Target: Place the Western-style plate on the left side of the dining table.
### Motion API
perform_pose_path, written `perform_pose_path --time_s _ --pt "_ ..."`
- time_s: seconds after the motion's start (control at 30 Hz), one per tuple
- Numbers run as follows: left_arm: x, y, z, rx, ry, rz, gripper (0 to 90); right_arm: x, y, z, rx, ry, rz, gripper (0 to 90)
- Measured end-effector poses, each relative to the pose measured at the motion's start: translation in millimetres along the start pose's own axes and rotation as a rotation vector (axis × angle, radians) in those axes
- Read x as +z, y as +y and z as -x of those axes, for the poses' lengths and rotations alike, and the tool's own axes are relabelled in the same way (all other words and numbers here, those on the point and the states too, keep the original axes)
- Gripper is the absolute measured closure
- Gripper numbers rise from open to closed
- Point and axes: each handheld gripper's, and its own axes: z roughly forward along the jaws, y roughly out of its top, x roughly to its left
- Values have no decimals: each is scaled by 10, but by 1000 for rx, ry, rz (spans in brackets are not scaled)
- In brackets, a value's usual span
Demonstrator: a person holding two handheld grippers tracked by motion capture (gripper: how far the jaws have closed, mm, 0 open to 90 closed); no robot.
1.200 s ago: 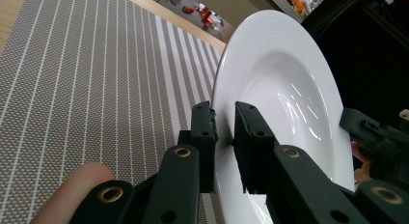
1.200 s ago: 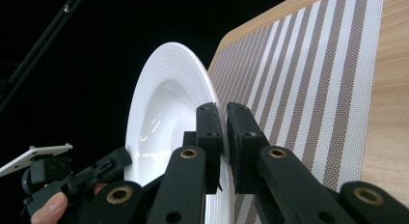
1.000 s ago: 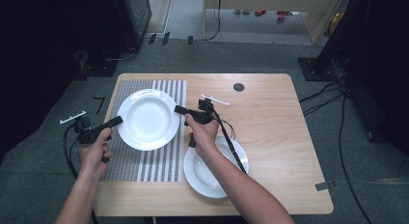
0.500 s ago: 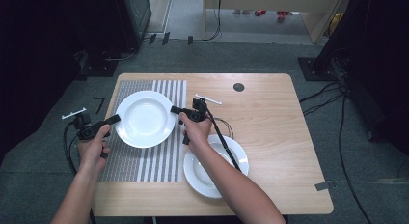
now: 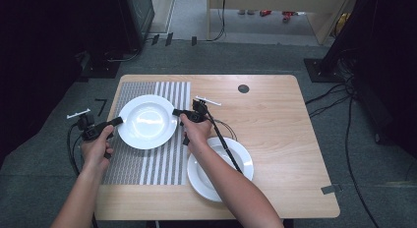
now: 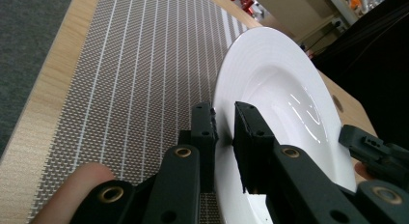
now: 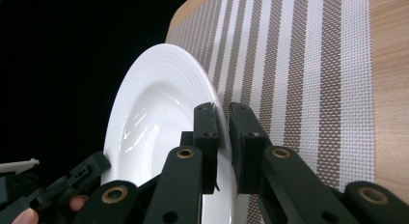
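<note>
Gripping plate (image 5: 147, 121) rim btwn jaws

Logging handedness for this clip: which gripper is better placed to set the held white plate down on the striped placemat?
Neither alone. The left gripper and right gripper each clamp opposite rims of the round white ceramic plate above the grey striped woven placemat, so lowering looks like a joint move.

1. The left gripper (image 5: 116, 122) points right, its jaws closed on the left rim of the plate (image 5: 147, 121).
2. The right gripper (image 5: 176, 112) points left, clamped on the plate's right rim.
3. Both forearms reach in from the near edge, the right one longer and angled leftward.
</note>
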Motion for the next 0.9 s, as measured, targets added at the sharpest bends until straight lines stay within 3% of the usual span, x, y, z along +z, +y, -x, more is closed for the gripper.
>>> perform_pose_path --time_s 0.13,0.63,0.77,0.9 --pt "43 3 -3 -7 9 -3 797 40 18 19 21 -18 7 829" --pt "168 -24 -70 -42 46 -6 787 168 14 64 -3 -70 10 831" --pt "189 -33 -98 -48 48 -11 779 186 -3 24 -57 -92 26 825" --pt "191 -31 -93 -39 51 -11 777 195 13 24 -60 -91 14 813"
